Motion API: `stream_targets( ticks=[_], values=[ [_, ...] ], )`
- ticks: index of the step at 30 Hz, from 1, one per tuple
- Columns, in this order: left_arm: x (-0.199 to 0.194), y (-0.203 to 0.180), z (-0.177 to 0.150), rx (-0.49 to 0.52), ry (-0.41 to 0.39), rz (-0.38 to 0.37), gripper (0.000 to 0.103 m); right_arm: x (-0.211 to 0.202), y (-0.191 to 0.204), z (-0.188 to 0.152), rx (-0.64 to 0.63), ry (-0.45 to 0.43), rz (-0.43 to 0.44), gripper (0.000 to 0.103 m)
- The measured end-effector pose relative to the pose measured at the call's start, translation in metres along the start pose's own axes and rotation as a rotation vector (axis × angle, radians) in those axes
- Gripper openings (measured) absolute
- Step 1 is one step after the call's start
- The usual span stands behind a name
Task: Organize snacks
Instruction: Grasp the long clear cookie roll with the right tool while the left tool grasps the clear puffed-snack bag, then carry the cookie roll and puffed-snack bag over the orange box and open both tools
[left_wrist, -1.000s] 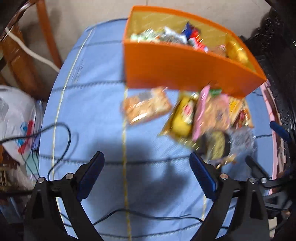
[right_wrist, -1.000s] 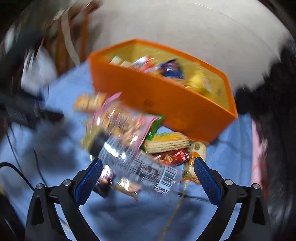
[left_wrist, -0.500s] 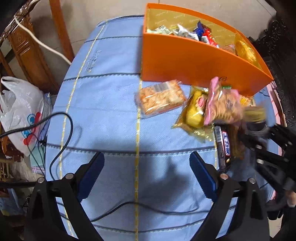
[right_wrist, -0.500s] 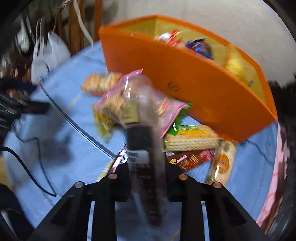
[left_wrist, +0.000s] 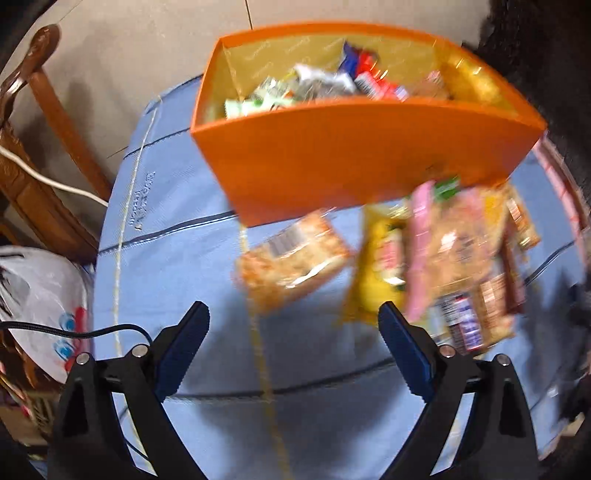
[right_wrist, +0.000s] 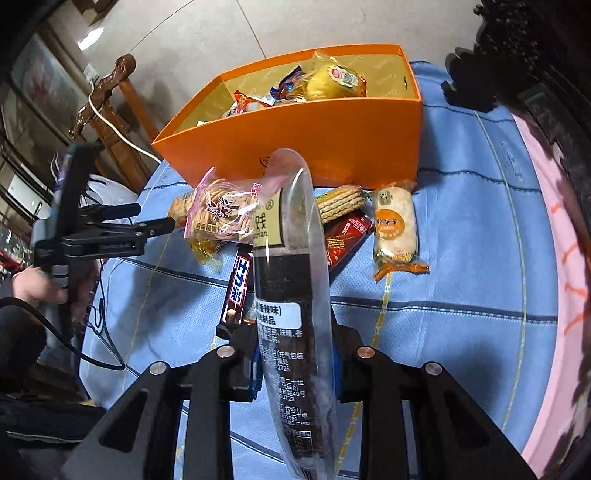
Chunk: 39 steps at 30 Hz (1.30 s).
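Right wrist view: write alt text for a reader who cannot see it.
The right gripper is clamped on a long clear snack packet with a dark label, held above a blue tablecloth. Behind it stands an orange box partly filled with snacks, with loose packets in front. The left gripper reaches in from the left.

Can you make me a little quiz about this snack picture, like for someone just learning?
1. True or false: the right gripper has its jaws shut on the long clear-and-black plastic snack packet.
2. Which lies right of the red wafer packet in the right wrist view? A) round white rice cake in clear wrap B) dark chocolate bar
3. What holds the sorted snacks?

Key: 1 true. 2 A. 3 the orange cardboard box.
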<state>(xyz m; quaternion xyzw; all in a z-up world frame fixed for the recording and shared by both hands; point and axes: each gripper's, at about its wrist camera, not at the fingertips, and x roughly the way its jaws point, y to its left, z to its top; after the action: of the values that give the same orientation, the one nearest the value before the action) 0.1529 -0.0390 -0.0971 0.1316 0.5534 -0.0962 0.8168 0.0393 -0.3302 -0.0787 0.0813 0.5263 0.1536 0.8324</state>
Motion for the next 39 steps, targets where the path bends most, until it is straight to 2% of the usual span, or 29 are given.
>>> stream_targets(
  ticks=[3, 6, 8, 12, 15, 17, 19, 25, 27, 31, 33, 35, 37, 39],
  values=[
    [0.019, 0.012, 0.004, 0.03, 0.044, -0.018, 0.078, 0.001, 0.001, 0.003, 0.01, -0.003, 0.011, 0.028],
    [0.034, 0.017, 0.013, 0.059, 0.056, -0.009, 0.077, 0.003, 0.005, 0.005, 0.022, 0.003, 0.023, 0.028],
    [0.043, 0.017, 0.018, 0.06, 0.069, -0.029, 0.077, 0.007, 0.008, 0.009, 0.024, 0.015, 0.029, 0.028],
    [0.06, 0.003, 0.024, 0.102, 0.084, -0.024, 0.075, 0.013, 0.017, 0.016, 0.017, 0.029, 0.037, 0.03],
    [0.064, 0.005, 0.028, 0.079, 0.086, -0.036, 0.074, 0.019, 0.023, 0.024, 0.018, 0.037, 0.048, 0.03],
    [0.061, 0.007, 0.025, 0.076, 0.087, -0.047, 0.068, 0.023, 0.029, 0.029, 0.013, 0.047, 0.053, 0.03],
    [0.056, 0.01, 0.016, 0.074, 0.09, -0.067, 0.057, 0.027, 0.037, 0.034, -0.01, 0.052, 0.052, 0.03],
    [0.033, 0.032, -0.019, -0.065, 0.1, -0.131, 0.053, 0.042, 0.048, 0.041, -0.043, 0.093, 0.007, 0.028],
    [0.023, 0.034, -0.03, -0.088, 0.099, -0.166, 0.052, 0.05, 0.047, 0.039, -0.035, 0.111, 0.005, 0.031],
    [0.023, 0.029, -0.036, -0.07, 0.11, -0.129, 0.053, 0.071, 0.048, 0.029, -0.027, 0.169, -0.02, 0.041],
    [0.033, 0.03, -0.031, -0.084, 0.136, -0.11, 0.054, 0.08, 0.046, 0.022, 0.013, 0.195, -0.028, 0.053],
    [0.037, 0.023, -0.026, -0.097, 0.133, -0.085, 0.055, 0.077, 0.045, 0.014, 0.045, 0.175, -0.03, 0.081],
    [0.043, 0.018, -0.019, -0.076, 0.136, -0.064, 0.056, 0.082, 0.043, 0.006, 0.117, 0.188, -0.044, 0.09],
    [0.045, 0.016, -0.015, -0.077, 0.136, -0.049, 0.058, 0.089, 0.041, -0.003, 0.165, 0.215, -0.073, 0.09]
  ],
)
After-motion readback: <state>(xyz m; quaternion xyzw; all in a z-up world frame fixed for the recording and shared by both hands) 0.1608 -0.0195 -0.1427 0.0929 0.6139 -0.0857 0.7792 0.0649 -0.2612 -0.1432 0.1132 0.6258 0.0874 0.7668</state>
